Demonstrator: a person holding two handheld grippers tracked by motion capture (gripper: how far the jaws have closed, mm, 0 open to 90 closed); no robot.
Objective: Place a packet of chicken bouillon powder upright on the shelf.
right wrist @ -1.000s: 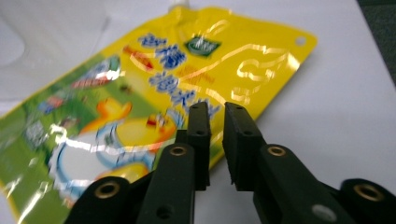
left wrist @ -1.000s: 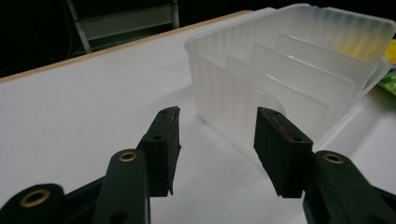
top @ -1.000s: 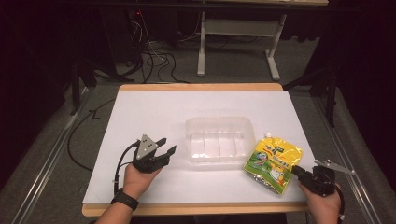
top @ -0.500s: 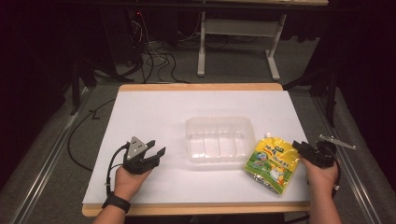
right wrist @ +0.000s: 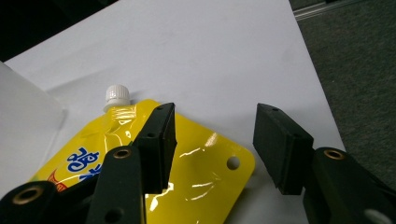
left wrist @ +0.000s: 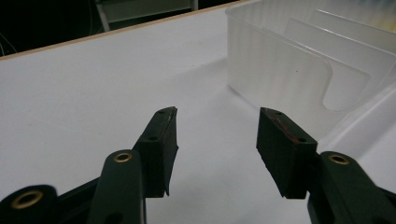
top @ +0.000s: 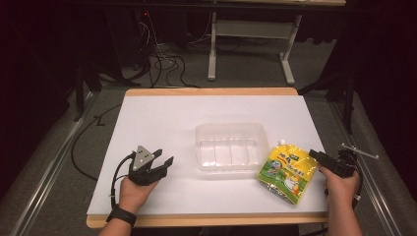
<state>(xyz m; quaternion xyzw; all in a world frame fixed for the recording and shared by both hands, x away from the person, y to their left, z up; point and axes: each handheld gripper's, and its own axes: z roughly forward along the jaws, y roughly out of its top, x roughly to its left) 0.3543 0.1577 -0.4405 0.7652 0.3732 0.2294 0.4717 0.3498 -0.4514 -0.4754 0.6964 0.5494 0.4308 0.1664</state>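
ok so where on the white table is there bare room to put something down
The whole far half of the white table, behind the clear plastic tray, is bare, as is the near strip between the left gripper and the yellow spouted pouch. The right edge is crowded: pouch, tray and right gripper sit close together.

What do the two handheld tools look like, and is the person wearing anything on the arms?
Both tools are black with two blocky jaws and brass-coloured rivets. The left tool carries a grey three-cornered plate and a black cable; the right tool has a thin light bar behind it. A black watch sits on the left wrist.
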